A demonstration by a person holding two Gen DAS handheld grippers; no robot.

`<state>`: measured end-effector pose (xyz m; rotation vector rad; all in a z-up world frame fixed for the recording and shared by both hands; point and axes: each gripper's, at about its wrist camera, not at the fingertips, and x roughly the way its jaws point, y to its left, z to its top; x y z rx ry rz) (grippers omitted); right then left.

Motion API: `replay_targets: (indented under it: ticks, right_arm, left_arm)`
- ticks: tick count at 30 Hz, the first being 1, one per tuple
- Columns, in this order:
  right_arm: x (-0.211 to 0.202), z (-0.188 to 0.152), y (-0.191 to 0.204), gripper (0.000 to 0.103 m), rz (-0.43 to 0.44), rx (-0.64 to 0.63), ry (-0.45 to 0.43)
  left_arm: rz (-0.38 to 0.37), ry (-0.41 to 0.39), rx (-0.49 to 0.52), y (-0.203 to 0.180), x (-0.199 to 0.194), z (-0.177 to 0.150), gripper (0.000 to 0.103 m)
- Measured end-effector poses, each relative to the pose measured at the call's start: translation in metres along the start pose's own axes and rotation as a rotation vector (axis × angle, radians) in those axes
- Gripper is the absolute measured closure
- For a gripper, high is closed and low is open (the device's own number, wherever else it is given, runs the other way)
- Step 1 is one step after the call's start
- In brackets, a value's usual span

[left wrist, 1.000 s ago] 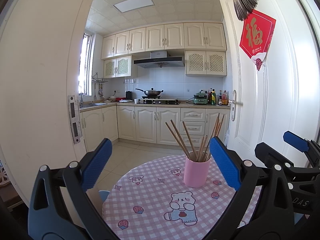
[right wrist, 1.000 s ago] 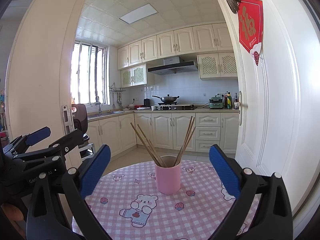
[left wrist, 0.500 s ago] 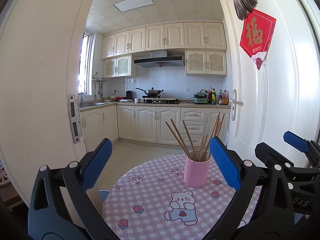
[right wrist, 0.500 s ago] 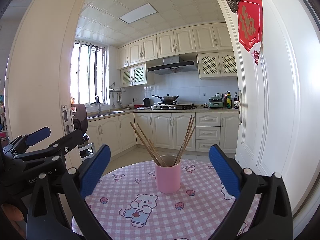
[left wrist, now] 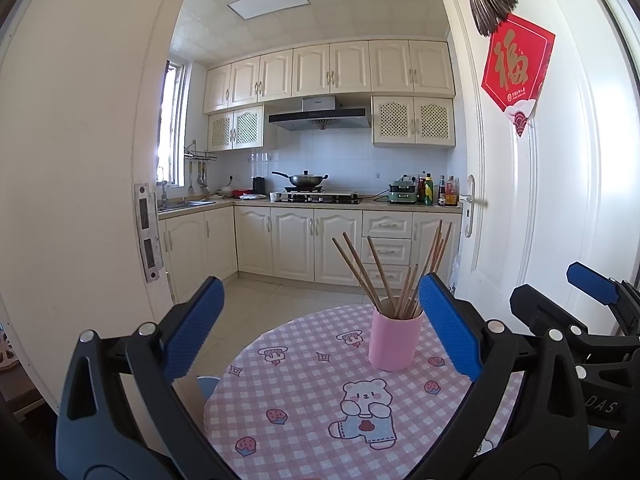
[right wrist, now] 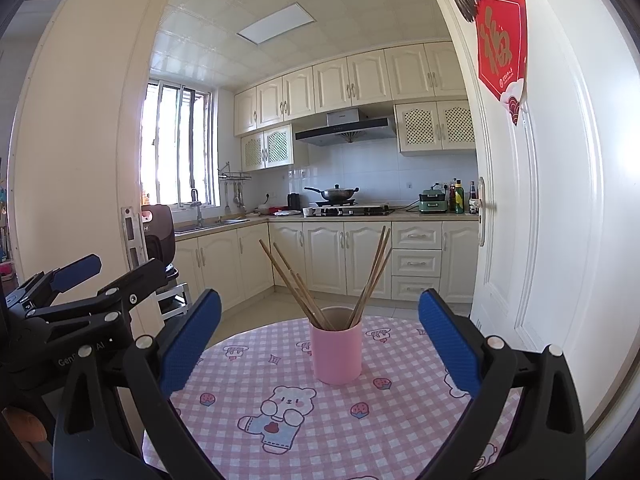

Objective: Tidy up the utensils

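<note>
The left gripper point(left wrist: 320, 336) hangs above the near edge of the table with its blue-padded fingers point(left wrist: 194, 330) spread wide and nothing between them; the right gripper point(right wrist: 320, 336) is likewise wide apart and empty, held at about the same height. In the left wrist view the right gripper shows at 3 o'clock, and in the right wrist view the left gripper sits at 9 o'clock, so the two are side by side and apart. Ahead of both stands the pink cup point(right wrist: 337, 356), upright on the round table point(right wrist: 400, 432), which wears a pink checked cloth printed with a bear and strawberries. From the right gripper the cup lies at 12 o'clock, centred between the fingers but beyond their tips; from the left gripper it lies toward 1 o'clock, just inside the right-hand finger. A bundle of wooden chopsticks point(left wrist: 394, 280) stands in the cup, fanned out to both sides, some leaning toward 11 o'clock and others toward 1 o'clock. Beyond the table a kitchen opens through a doorway, with cream cabinets point(left wrist: 296, 244), a wok point(left wrist: 306, 179) on the stove, and a white door point(left wrist: 520, 200) at 2 o'clock bearing a red ornament point(left wrist: 516, 64).
</note>
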<state>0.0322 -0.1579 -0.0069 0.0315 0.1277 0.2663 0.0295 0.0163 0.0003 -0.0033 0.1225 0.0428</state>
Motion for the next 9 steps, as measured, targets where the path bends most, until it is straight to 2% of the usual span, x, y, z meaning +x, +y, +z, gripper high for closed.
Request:
replay_targets:
  ticks: [5, 9]
  right_arm:
    - [0.005, -0.002, 0.000, 0.008, 0.000, 0.002, 0.013]
    - [0.014, -0.006, -0.002, 0.008, 0.001, 0.010, 0.042]
  left_arm:
    - [-0.006, 0.019, -0.001, 0.000, 0.005, -0.002, 0.007]
    - [-0.014, 0.067, -0.011, 0.001, 0.015, -0.008, 0.007]
